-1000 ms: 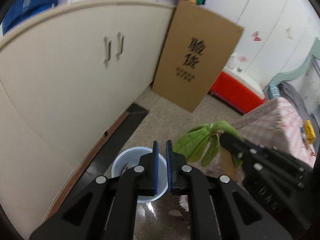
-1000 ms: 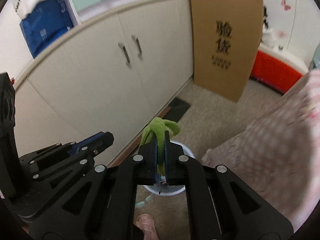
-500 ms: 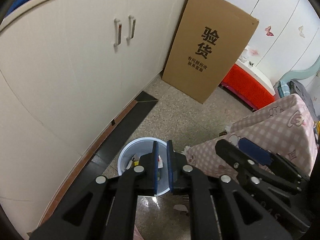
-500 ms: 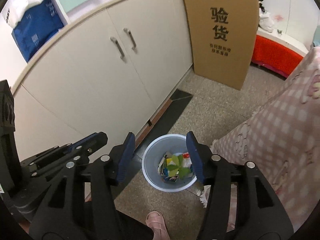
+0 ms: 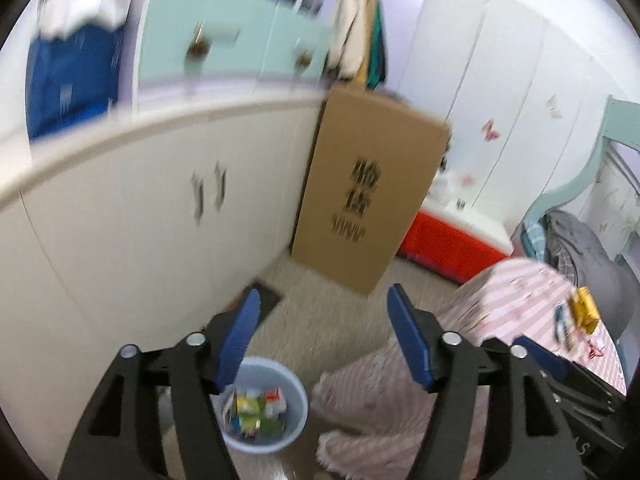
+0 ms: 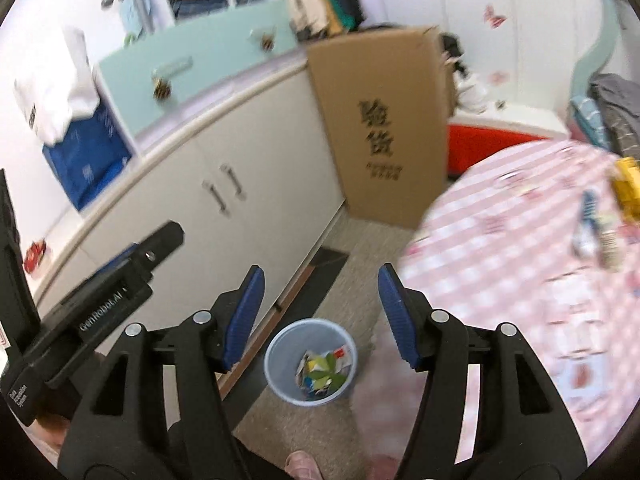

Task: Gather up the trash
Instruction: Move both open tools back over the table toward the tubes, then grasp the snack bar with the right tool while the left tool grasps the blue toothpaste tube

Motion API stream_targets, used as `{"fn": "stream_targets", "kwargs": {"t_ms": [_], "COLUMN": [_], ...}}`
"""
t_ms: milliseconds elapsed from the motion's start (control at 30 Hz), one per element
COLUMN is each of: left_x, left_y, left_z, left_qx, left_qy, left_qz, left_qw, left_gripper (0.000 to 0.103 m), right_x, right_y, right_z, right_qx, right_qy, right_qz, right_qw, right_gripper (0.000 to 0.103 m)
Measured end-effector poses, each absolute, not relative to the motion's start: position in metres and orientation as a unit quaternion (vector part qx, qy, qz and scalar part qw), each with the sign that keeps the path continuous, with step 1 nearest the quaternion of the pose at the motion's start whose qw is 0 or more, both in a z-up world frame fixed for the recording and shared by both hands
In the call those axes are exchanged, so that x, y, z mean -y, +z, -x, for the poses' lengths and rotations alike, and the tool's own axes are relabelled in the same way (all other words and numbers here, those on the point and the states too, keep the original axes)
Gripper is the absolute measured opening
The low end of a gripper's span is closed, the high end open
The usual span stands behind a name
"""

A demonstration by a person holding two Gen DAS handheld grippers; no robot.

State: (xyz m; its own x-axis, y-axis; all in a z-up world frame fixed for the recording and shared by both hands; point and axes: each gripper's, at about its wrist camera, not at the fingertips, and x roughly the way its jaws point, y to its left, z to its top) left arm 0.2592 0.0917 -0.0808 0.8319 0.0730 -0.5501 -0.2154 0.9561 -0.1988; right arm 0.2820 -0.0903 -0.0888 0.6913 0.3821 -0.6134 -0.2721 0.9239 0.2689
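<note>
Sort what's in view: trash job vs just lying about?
Job:
- blue bin on the floor, with trash inside
- yellow wrapper and scraps on the pink checked tablecloth

Lying about:
- cardboard box
- white cabinet
- red storage box

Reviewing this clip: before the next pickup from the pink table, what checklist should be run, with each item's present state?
1. left gripper holds nothing: ok, jaws opening, only floor between them.
2. right gripper holds nothing: ok, jaws opening, nothing between them.
3. green trash lies inside the bin: ok.
4. Bin upright on the floor beside the table: ok.
5. More trash left on the pink checked tablecloth: ok, a yellow item and small pieces lie near its far edge.
6. What those pieces are: cannot tell, blurred.
</note>
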Motion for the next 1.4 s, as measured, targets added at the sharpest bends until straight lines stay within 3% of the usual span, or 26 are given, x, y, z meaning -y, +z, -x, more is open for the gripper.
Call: {"fn": "stream_targets", "kwargs": {"t_ms": [367, 500, 800, 1167, 1267, 1300, 1333, 1400], "left_x": [0.063, 0.110, 0.183, 0.166, 0.159, 0.159, 0.161, 0.166], "left_y": [-0.021, -0.027, -0.074, -0.105, -0.110, -0.112, -0.113, -0.116], "left_z": [-0.250, -0.273, -0.332, -0.382, -0.388, -0.390, -0.390, -0.391], "left_qx": [-0.182, -0.223, -0.337, -0.386, -0.391, -0.392, -0.393, -0.396], "left_qy": [0.037, -0.008, -0.093, -0.063, -0.062, -0.070, -0.075, -0.090], "left_qz": [-0.028, -0.047, -0.078, -0.047, -0.039, -0.034, -0.033, -0.040], "left_qw": [0.982, 0.974, 0.934, 0.919, 0.918, 0.917, 0.916, 0.913], "left_gripper": [0.087, 0.088, 0.088, 0.088, 0.088, 0.088, 0.088, 0.088], "right_x": [0.236, 0.301, 0.345, 0.317, 0.308, 0.306, 0.306, 0.316], "right_y": [-0.050, -0.060, -0.100, -0.135, -0.143, -0.143, -0.143, -0.143], "right_z": [-0.253, -0.256, -0.290, -0.356, -0.361, -0.360, -0.359, -0.357], "right_qx": [-0.300, -0.310, -0.360, -0.432, -0.439, -0.439, -0.440, -0.442], "right_qy": [0.074, 0.019, 0.004, 0.036, 0.026, 0.020, 0.013, 0.010], "right_qz": [-0.100, -0.115, -0.132, -0.104, -0.061, -0.043, -0.035, -0.043], "right_qw": [0.946, 0.944, 0.924, 0.895, 0.896, 0.897, 0.897, 0.896], "right_gripper": [0.061, 0.061, 0.061, 0.061, 0.055, 0.044, 0.023, 0.021]}}
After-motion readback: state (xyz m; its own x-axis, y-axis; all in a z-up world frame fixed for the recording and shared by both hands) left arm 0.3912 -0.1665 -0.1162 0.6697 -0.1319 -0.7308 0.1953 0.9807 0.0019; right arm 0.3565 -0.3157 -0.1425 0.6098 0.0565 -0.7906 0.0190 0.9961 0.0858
